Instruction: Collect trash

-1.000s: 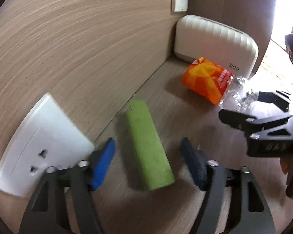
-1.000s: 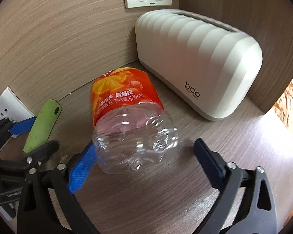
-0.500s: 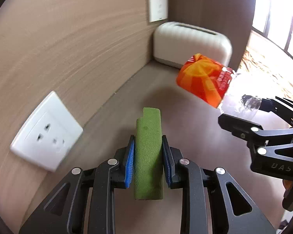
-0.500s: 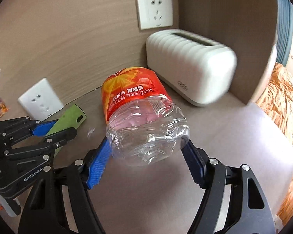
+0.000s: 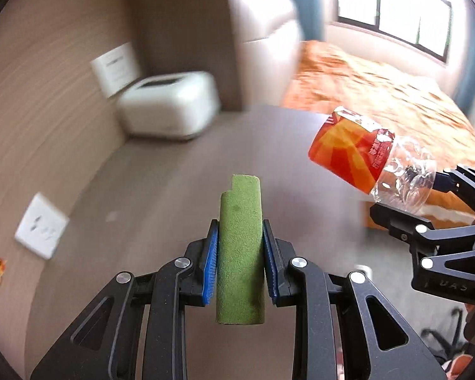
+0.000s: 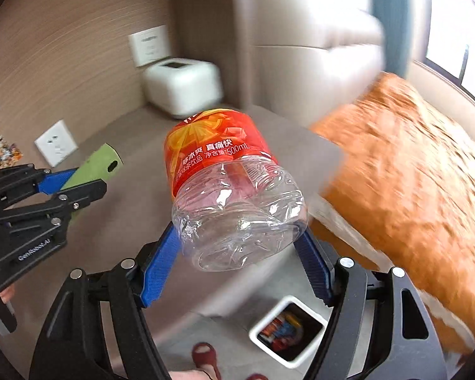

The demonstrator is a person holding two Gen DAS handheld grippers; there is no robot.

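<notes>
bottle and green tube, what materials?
Bottle: thin clear plastic, glossy; see-through, dented and creased, with a printed orange film label. Green tube: matte, finely grainy surface, no shine; likely foam or flocked card, can't tell which.

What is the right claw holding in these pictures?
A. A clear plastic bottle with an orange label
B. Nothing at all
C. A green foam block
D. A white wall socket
A: in the right wrist view the right claw has its blue pads pressed on the clear base of the orange-labelled bottle, while the left claw grips the green block.
</notes>
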